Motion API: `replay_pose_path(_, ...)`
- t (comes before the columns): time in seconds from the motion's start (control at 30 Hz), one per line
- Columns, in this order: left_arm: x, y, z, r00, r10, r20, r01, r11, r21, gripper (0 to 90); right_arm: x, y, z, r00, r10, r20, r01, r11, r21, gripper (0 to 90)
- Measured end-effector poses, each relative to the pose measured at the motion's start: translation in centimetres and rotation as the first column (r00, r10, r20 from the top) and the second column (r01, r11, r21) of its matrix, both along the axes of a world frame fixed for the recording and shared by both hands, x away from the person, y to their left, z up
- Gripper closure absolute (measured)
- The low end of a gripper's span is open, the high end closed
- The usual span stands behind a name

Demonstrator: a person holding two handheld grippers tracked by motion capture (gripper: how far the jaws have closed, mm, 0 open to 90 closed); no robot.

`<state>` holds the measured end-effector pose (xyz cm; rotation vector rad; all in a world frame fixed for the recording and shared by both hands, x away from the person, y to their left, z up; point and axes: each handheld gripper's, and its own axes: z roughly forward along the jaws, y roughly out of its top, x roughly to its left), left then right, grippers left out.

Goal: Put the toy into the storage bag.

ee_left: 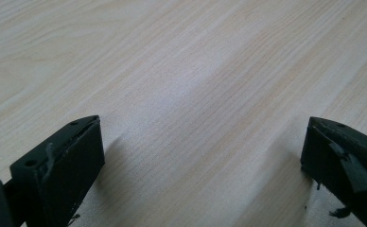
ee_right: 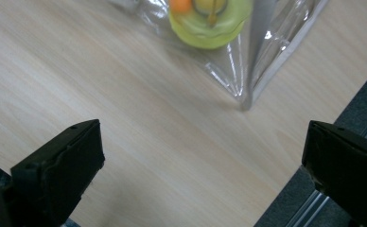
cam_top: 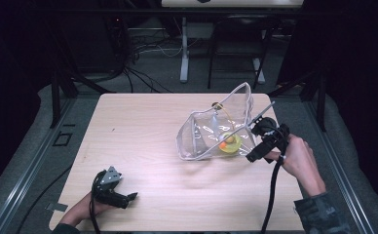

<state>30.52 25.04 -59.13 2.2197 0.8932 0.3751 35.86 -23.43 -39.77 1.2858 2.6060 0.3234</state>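
Note:
A clear plastic bag (cam_top: 211, 131) stands open on the right half of the wooden table (cam_top: 143, 136). Inside it lie a yellow-green round piece (cam_top: 229, 145) and a small orange bit (cam_top: 222, 145). My right gripper (cam_top: 252, 143) is just right of the bag, open, with nothing between its jaws. In the right gripper view the bag's corner (ee_right: 266, 42) and the yellow-green piece (ee_right: 210, 28) lie ahead of the wide-spread gripper (ee_right: 203, 156). My left gripper (cam_top: 130, 197) rests near the front left edge, far from the bag. It stands open (ee_left: 203, 142) over bare wood.
A small dark object (cam_top: 217, 105) sits at the bag's far rim. The table's right edge (ee_right: 285, 189) runs close beside my right gripper, with grey floor beyond. Desk legs (cam_top: 184, 48) and cables (cam_top: 143, 53) stand behind the table.

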Motion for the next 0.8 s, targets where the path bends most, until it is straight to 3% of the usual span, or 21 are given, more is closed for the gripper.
replay_pose_path(0.17, 0.0, 0.0, 0.0, 1.0, 0.0, 0.0, 0.0, 1.0, 0.0, 0.1, -1.2, -0.8, -2.1, 0.9994, -0.007, -0.035, 0.007, 1.0, 0.002, 0.0)
replay_pose_path(0.3, 0.0, 0.0, 0.0, 1.0, -0.001, 0.0, 0.001, 1.0, 0.002, 0.1, -2.1, -1.4, -4.7, 0.9971, -0.055, -0.053, 0.056, 0.998, 0.033, 0.0)
replay_pose_path(0.33, 0.0, 0.0, 0.0, 1.0, -0.001, 0.0, 0.001, 1.0, 0.002, 0.1, -2.2, -1.6, -5.1, 0.9964, -0.04, -0.075, 0.041, 0.999, 0.007, 0.0)
replay_pose_path(0.4, 0.0, 0.0, 0.0, 1.0, 0.0, 0.001, 0.0, 1.0, 0.0, 0.1, -2.7, -1.7, -6.4, 0.995, -0.065, -0.076, 0.066, 0.998, 0.013, 0.0)
replay_pose_path(0.53, 0.0, 0.0, 0.0, 1.0, -0.001, 0.0, 0.001, 1.0, 0.002, 0.1, -3.1, -1.8, -8.5, 0.9892, -0.068, -0.13, 0.066, 0.998, -0.022, 0.0)
replay_pose_path(0.63, 0.0, 0.0, 0.0, 1.0, -0.002, 0.001, 0.002, 1.0, 0.002, 0.1, -3.3, -1.9, -9.6, 0.9879, -0.068, -0.139, 0.062, 0.997, -0.051, 0.0)
replay_pose_path(0.67, 0.1, 0.0, 0.0, 1.0, -0.005, 0.002, 0.005, 1.0, 0.004, 0.1, -3.5, -1.8, -10.0, 0.9884, -0.085, -0.126, 0.082, 0.996, -0.03, 0.0)
replay_pose_path(0.77, 0.1, 0.0, 0.0, 1.0, -0.002, 0.0, 0.002, 1.0, 0.0, 0.0, -3.6, -1.8, -11.0, 0.9851, -0.068, -0.158, 0.055, 0.995, -0.086, 0.0)
replay_pose_path(0.8, 0.1, 0.0, 0.0, 1.0, -0.004, 0.001, 0.004, 1.0, 0.002, 0.0, -3.7, -1.8, -11.5, 0.9844, -0.073, -0.16, 0.06, 0.995, -0.083, 0.0)
